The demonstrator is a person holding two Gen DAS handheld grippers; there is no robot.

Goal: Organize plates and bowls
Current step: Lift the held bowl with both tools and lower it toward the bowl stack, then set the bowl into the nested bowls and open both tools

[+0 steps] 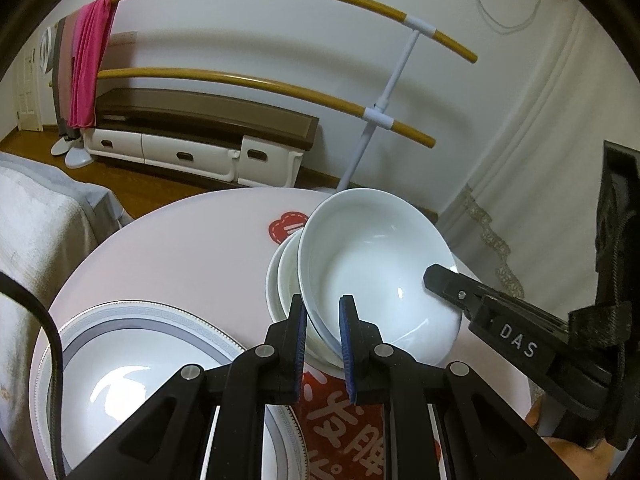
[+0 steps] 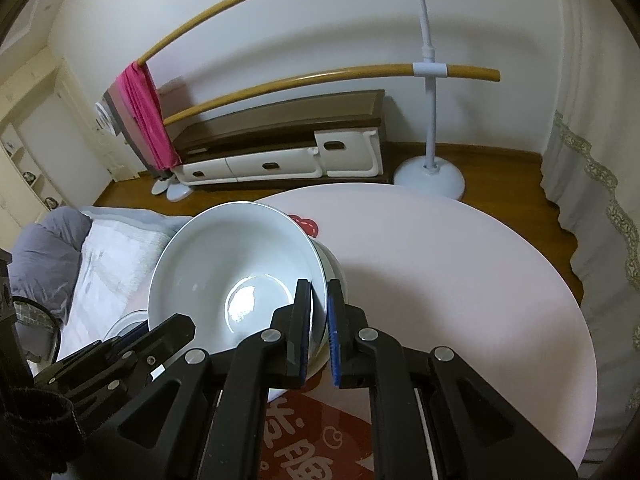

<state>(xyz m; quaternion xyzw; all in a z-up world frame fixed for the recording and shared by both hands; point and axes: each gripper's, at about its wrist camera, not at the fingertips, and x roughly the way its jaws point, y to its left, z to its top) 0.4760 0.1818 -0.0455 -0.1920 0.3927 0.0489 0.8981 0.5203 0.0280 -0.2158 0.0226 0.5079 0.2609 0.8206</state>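
Observation:
A large white bowl (image 1: pixel 372 272) (image 2: pixel 236 276) hangs tilted over a stack of smaller white bowls (image 1: pixel 280 280) on the round pink table (image 1: pixel 180 248). My left gripper (image 1: pixel 323 304) is shut on the bowl's near rim, one blue pad inside and one outside. From the right, my right gripper (image 1: pixel 440 280) clamps the opposite rim. In the right wrist view, the right gripper (image 2: pixel 319 286) pinches the bowl's right edge, and the left gripper (image 2: pixel 176 328) sits at its lower left. A grey-patterned plate (image 1: pixel 132 320) lies at the table's near left.
Red lettering (image 1: pixel 340 440) marks the table's near side. A bed with grey bedding (image 2: pixel 52 256) lies to the left. Beyond the table stand a drying rack with a pink cloth (image 1: pixel 88 68) and a low cabinet (image 1: pixel 192 140). A lace curtain (image 2: pixel 592 240) hangs at right.

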